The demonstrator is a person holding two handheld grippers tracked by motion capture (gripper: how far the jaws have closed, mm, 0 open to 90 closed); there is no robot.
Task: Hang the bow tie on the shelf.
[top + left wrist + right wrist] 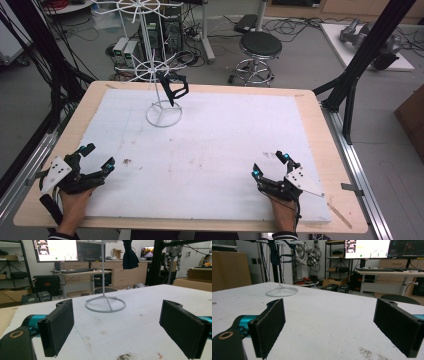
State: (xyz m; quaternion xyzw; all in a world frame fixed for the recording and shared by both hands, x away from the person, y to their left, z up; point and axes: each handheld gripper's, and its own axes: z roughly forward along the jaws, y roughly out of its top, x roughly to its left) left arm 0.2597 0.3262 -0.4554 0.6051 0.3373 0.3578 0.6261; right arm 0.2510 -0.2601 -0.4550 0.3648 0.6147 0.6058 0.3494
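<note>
A white wire stand [161, 95] rises from a ring base [163, 114] at the far left of the white mat [210, 150]. A dark garment [173, 89] hangs from the stand's lower wheel. In the left gripper view the ring base [105, 304] lies ahead and the dark garment [130, 255] hangs above it. The right gripper view shows the stand [280, 288] far off to the left with the garment [274, 251] on it. My left gripper [98, 156] rests open at the mat's near left. My right gripper [270, 164] rests open at the near right. Both hold nothing.
The mat lies on a wooden table [320, 135] with bare wood around it. Past the far edge stand a black stool [259, 47] and computer boxes with cables [150, 42]. A black frame post [365, 55] slants at the right.
</note>
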